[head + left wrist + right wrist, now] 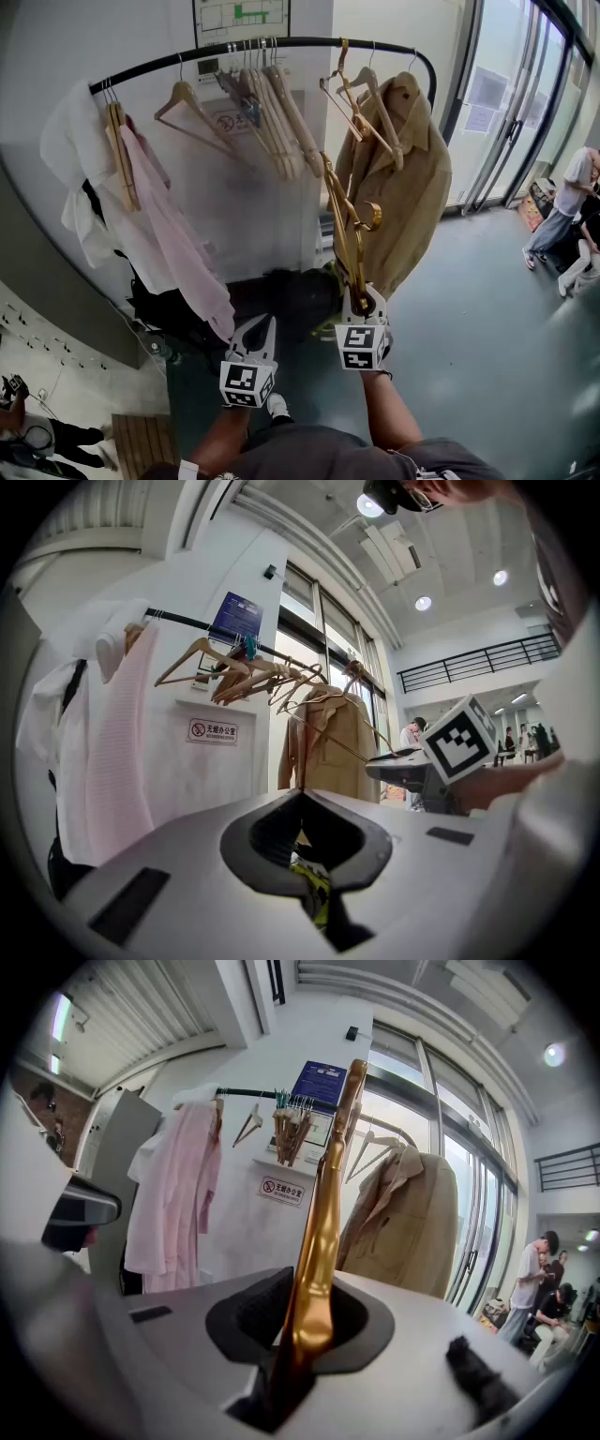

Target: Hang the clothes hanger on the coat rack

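My right gripper (363, 298) is shut on the lower end of a golden clothes hanger (345, 220), which rises slanting from the jaws in front of a tan jacket (403, 178). Its curled hook (372, 217) hangs well below the black rail (281, 44) of the coat rack. In the right gripper view the golden hanger (323, 1232) stands clamped between the pads of the right gripper (314, 1283). The left gripper (265, 323) sits beside it to the left, jaws together and empty. In its own view the left gripper (300, 794) points level at the rack with its tips touching.
On the rail hang several wooden hangers (277, 112), a pink garment (173, 234) and a white one (75, 141). A black bag (281, 300) lies on the floor under the rack. Glass doors (506, 103) and a person (562, 206) are at the right.
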The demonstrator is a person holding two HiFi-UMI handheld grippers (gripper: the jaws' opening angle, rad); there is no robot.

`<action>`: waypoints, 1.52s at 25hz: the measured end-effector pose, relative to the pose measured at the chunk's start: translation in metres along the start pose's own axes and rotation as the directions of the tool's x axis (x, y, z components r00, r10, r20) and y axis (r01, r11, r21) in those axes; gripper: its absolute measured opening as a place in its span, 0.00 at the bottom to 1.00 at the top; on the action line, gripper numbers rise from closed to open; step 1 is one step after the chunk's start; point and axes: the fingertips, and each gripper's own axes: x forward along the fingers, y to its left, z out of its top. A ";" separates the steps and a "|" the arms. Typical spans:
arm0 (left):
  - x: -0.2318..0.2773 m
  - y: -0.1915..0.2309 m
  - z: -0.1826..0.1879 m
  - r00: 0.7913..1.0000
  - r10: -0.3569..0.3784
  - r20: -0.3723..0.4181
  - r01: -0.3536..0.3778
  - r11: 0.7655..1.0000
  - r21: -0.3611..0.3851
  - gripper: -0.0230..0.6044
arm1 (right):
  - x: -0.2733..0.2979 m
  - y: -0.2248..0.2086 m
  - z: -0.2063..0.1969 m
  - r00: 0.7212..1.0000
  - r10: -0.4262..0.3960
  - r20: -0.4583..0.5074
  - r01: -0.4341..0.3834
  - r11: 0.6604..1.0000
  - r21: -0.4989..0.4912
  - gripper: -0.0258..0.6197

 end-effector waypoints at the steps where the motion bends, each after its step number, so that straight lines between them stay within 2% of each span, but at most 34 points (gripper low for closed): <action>1: 0.006 0.010 0.002 1.000 -0.005 0.000 0.005 1.000 0.003 0.05 | 0.011 0.002 0.005 1.000 -0.007 -0.001 0.007 1.000 0.001 0.14; 6: 0.030 0.053 0.009 0.999 -0.041 0.008 0.041 0.999 0.011 0.05 | 0.058 0.009 0.036 1.000 -0.029 -0.003 0.029 1.000 -0.010 0.14; 13: 0.048 0.080 -0.001 0.996 -0.089 -0.002 0.089 0.996 -0.004 0.05 | 0.106 0.000 0.092 0.999 0.017 -0.042 -0.019 0.999 -0.037 0.14; 21: 0.061 0.082 -0.002 0.996 -0.083 -0.016 0.082 0.996 -0.029 0.05 | 0.143 -0.025 0.142 0.997 0.046 -0.069 -0.048 0.998 -0.031 0.14; 32: 0.057 0.068 0.007 0.997 -0.070 -0.015 0.070 0.998 -0.002 0.05 | 0.182 -0.043 0.233 0.996 0.074 -0.043 -0.076 0.996 -0.054 0.14; 38: 0.046 0.074 -0.005 0.999 -0.015 -0.029 0.015 0.999 -0.030 0.05 | 0.194 -0.050 0.225 0.991 0.101 -0.092 -0.109 0.991 -0.083 0.14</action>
